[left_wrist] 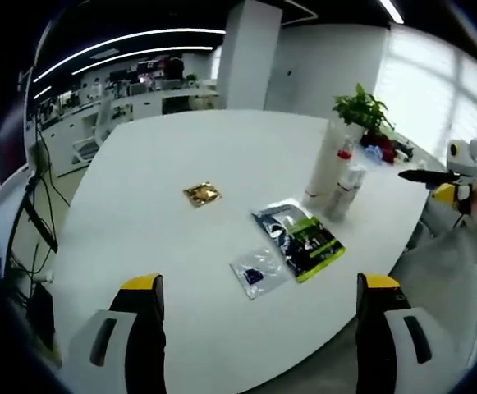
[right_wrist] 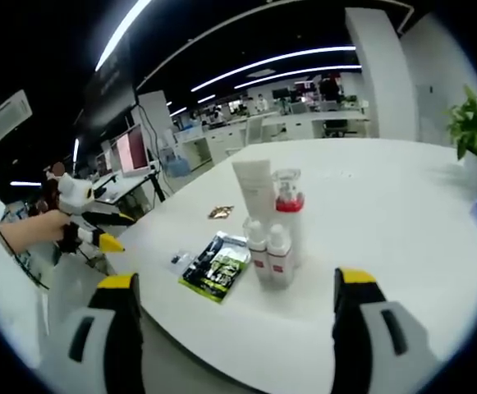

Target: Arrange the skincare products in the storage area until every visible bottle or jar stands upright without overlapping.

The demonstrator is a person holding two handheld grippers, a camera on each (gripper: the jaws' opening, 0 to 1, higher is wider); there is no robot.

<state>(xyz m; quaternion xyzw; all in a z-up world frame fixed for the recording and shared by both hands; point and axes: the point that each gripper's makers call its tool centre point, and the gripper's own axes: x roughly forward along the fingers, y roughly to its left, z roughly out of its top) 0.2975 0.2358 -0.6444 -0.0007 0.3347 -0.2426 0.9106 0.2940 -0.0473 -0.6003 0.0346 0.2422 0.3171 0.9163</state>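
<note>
Currently, left gripper view:
- Left gripper point(left_wrist: 259, 308): fingers spread wide apart, holding nothing, above the near edge of the tabletop point(left_wrist: 181, 164).
- Bottles point(left_wrist: 335, 176): a tight upright cluster on the far right part of the tabletop, with a tall white tube at the back and smaller red-trimmed bottles in front.
- Dark sachet point(left_wrist: 300, 238): a flat black-and-green packet lying near the middle, just left of the bottles.
- Clear pouch point(left_wrist: 259, 271): flat, touching or just beside the dark sachet on its near side.
- Gold sachet point(left_wrist: 202, 194): flat, alone, left of the other packets.
- Plant point(left_wrist: 361, 107): at the far right edge, behind the bottles.
- Right gripper point(left_wrist: 435, 175): enters from the right, off the tabletop edge, held by a hand.

Right gripper view:
- Right gripper point(right_wrist: 234, 332): fingers set wide apart, empty, at the tabletop edge.
- Bottles point(right_wrist: 271, 222): all upright, grouped close together straight ahead; two small white bottles in front, a white tube and a clear red-collared bottle behind.
- Dark sachet point(right_wrist: 216, 267): flat, just left of the bottles.
- Left gripper point(right_wrist: 86, 217): at the far left, held in a hand; its finger state cannot be told here.
</note>
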